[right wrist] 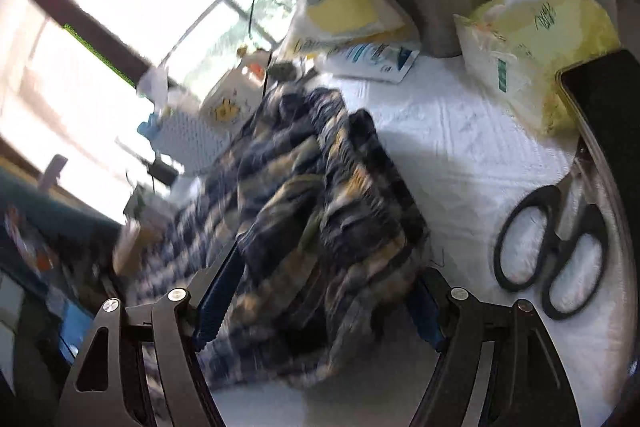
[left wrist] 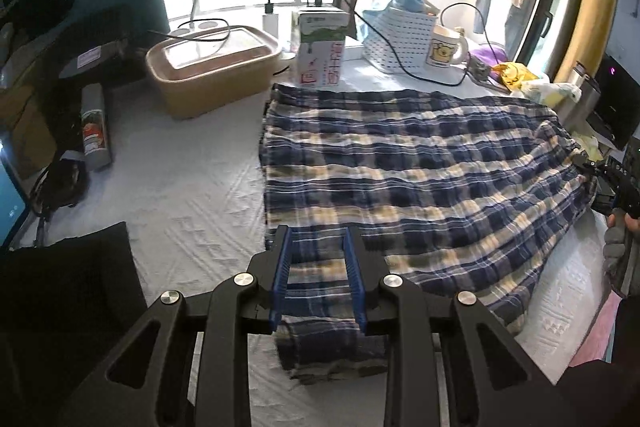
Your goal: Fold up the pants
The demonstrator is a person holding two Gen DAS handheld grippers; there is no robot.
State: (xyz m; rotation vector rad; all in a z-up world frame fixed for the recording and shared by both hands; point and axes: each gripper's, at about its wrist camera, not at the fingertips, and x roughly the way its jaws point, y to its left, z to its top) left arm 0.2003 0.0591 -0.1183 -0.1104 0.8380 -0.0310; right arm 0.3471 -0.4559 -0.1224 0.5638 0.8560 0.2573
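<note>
White textured cloth covers the work table (left wrist: 192, 211), with a bright window behind and clutter along the far edge. Left gripper (left wrist: 318, 235): blue pads stand part open, a narrow strip of the navy, white and yellow plaid cotton pants (left wrist: 420, 167) lies between them; pads do not visibly press it, so no firm grip read. Right gripper (right wrist: 320, 267): jaws fairly wide, a bunched heap of the same plaid fabric sits between them; right wrist view is motion-blurred, so contact cannot be told. Pants lie flat across the table centre, one end at the right gripper, a near corner under the left. Just beyond the far edge of the pants stand a white and green carton (left wrist: 320, 47), a tan lidded plastic box (left wrist: 212, 67), a white perforated basket (left wrist: 400, 39) and a cartoon mug (left wrist: 446, 49). Black-handled scissors (right wrist: 552, 251) lie beside the fabric on the right. Judgement: step is taking both ends for a fold. Do well by closing on a full layer stack at each edge, lifting evenly, keeping the cloth clear of carton and cables (left wrist: 412, 67).
</note>
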